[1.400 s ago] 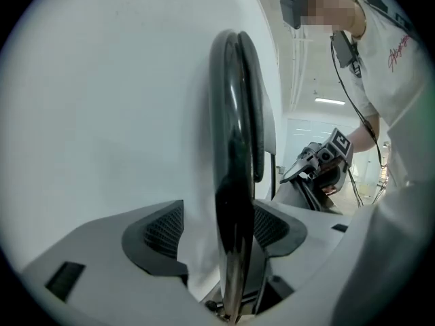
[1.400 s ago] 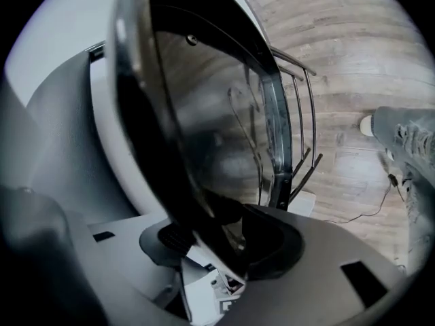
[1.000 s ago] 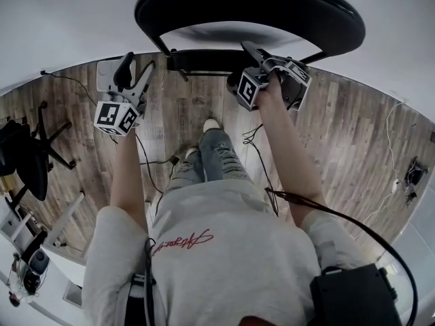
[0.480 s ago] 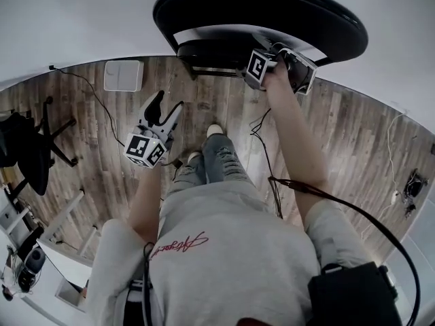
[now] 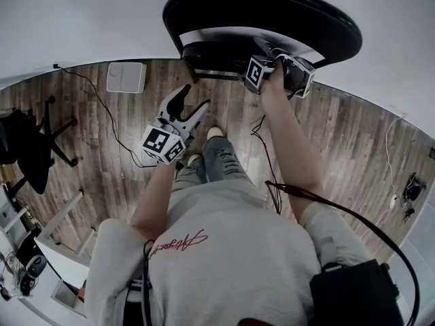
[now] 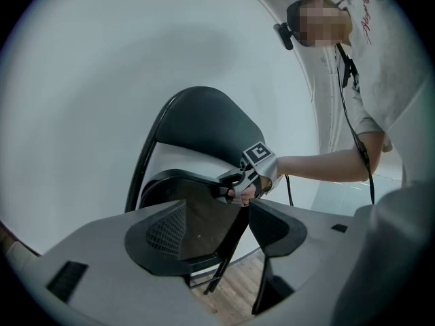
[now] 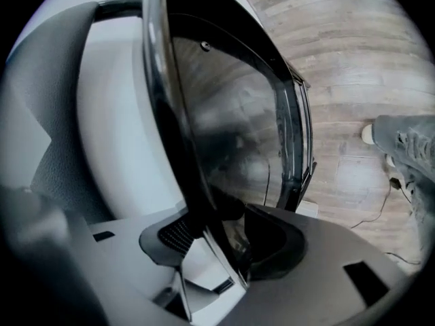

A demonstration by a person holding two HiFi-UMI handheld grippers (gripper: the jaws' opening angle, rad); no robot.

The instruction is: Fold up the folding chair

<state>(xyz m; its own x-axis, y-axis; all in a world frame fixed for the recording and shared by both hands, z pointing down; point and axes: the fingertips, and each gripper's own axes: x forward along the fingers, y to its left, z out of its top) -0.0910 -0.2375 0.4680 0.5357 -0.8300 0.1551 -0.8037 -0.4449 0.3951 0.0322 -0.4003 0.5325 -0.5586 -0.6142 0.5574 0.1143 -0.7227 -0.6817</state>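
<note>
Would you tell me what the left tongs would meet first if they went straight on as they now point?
Probably the folding chair's dark seat, framed between the open left tongs; nothing shows before it, though depth is hard to judge.

Wood-plank floor (image 5: 340, 141): folding chair (image 5: 265, 12) at the wall; flat white box (image 5: 126, 77) left of it, black cable (image 5: 102, 111) alongside; office chair (image 5: 27, 148) farther left.

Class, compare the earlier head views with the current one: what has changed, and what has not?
The left gripper, open and empty, swung away from the chair and its left side, in toward the person's legs. The right gripper stayed clamped on the chair seat rim.
</note>
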